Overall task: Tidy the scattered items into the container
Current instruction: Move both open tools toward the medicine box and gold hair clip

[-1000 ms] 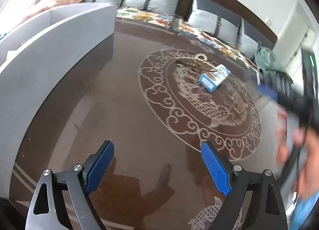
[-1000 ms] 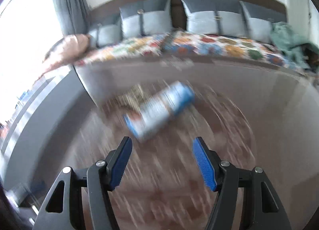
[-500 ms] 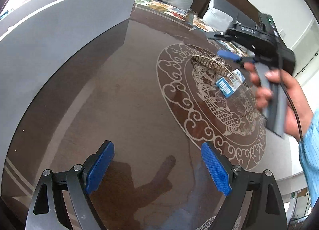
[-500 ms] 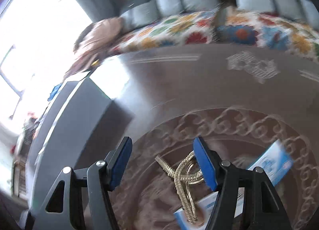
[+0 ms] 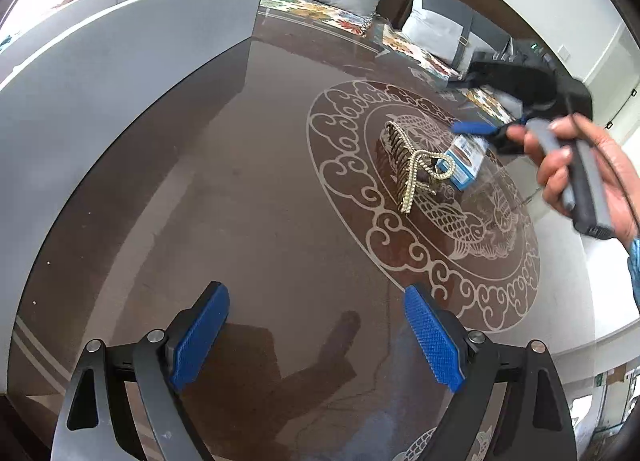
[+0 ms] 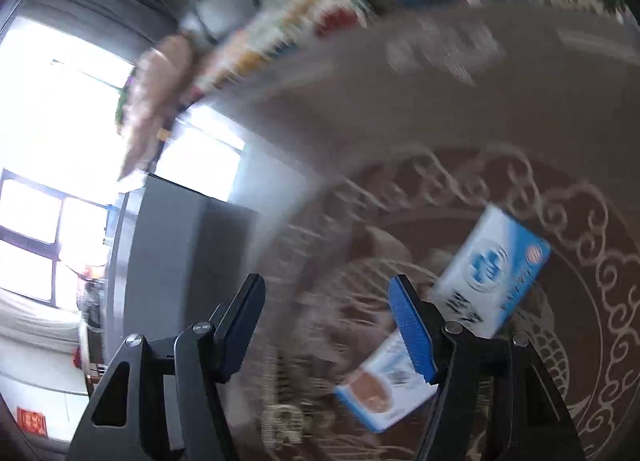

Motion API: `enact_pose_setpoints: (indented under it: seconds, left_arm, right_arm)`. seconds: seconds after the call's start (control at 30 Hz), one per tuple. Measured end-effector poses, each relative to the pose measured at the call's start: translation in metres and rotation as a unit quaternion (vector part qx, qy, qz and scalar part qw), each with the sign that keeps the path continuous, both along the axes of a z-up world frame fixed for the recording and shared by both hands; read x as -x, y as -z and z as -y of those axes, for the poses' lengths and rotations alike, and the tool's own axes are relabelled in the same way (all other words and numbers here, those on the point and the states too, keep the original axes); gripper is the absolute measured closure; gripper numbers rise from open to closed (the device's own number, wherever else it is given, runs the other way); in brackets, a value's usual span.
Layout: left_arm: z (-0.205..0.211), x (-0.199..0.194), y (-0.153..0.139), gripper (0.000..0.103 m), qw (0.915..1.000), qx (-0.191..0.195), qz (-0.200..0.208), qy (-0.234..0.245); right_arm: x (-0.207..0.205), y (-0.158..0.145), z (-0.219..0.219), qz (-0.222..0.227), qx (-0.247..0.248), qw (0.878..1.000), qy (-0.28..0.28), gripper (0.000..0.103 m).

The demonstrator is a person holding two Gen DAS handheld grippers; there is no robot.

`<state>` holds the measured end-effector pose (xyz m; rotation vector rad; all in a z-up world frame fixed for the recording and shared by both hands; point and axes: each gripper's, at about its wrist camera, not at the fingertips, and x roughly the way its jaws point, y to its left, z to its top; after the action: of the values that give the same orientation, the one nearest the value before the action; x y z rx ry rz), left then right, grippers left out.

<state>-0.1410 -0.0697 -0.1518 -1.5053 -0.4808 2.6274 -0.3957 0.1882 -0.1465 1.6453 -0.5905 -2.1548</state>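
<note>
The grey container stands at the left edge of the dark tabletop. Only its outer wall faces the left wrist view; the contents cannot be determined.

The left tool hangs over bare tabletop with its blue pads spread wide and nothing between them.

Right of centre, on the round ornamental pattern, a gold chain-strap item lies touching a blue-and-white box. Both remain outside the container and well apart from it.

At the far right, a hand holds the right tool just above the box. In the right wrist view, the right tool has its jaws closing from a wide setting, and nothing sits between the pads. The box lies beyond the right pad. That view is motion-blurred, so the chain item is not clearly resolved there.

Compared with one second earlier, the left tool is unchanged in spread and position. The right tool has travelled from the far right edge of the left wrist view to a position over the box.
</note>
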Motion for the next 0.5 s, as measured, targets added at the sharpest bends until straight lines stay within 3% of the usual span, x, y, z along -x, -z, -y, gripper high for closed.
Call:
enact_pose_setpoints:
  seconds: [0.1, 0.17, 0.23, 0.3, 0.37, 0.43, 0.5]
  left_arm:
    - [0.002, 0.002, 0.0, 0.014, 1.0, -0.005, 0.002, 0.0]
    - [0.003, 0.003, 0.0, 0.014, 0.9999, -0.011, 0.003, 0.002]
    - [0.0, 0.002, -0.003, 0.014, 0.9999, -0.013, 0.001, 0.009]
    - [-0.004, 0.0, -0.005, 0.014, 0.9998, -0.009, -0.005, 0.02]
    - [-0.01, -0.002, -0.006, 0.014, 0.9994, -0.003, -0.009, 0.032]
    - [-0.019, -0.005, -0.004, 0.014, 0.9987, 0.013, -0.009, 0.05]
    - [-0.029, -0.011, -0.001, 0.014, 0.9974, 0.034, -0.006, 0.064]
  right_arm:
    - [-0.018, 0.004, -0.009, 0.05, -0.033, 0.998, 0.016, 0.039]
    - [-0.049, 0.011, -0.022, 0.111, -0.049, 0.992, 0.019, 0.039]
    - [-0.088, 0.011, -0.039, 0.138, -0.05, 0.989, 0.013, 0.039]
    - [-0.131, -0.006, -0.054, 0.091, -0.045, 0.995, 0.005, 0.039]
    - [-0.183, -0.034, -0.071, -0.012, -0.032, 0.999, 0.007, 0.039]
    - [-0.239, -0.05, -0.088, -0.097, -0.039, 0.994, 0.031, 0.038]
    - [-0.287, -0.045, -0.103, -0.131, -0.066, 0.987, 0.071, 0.038]
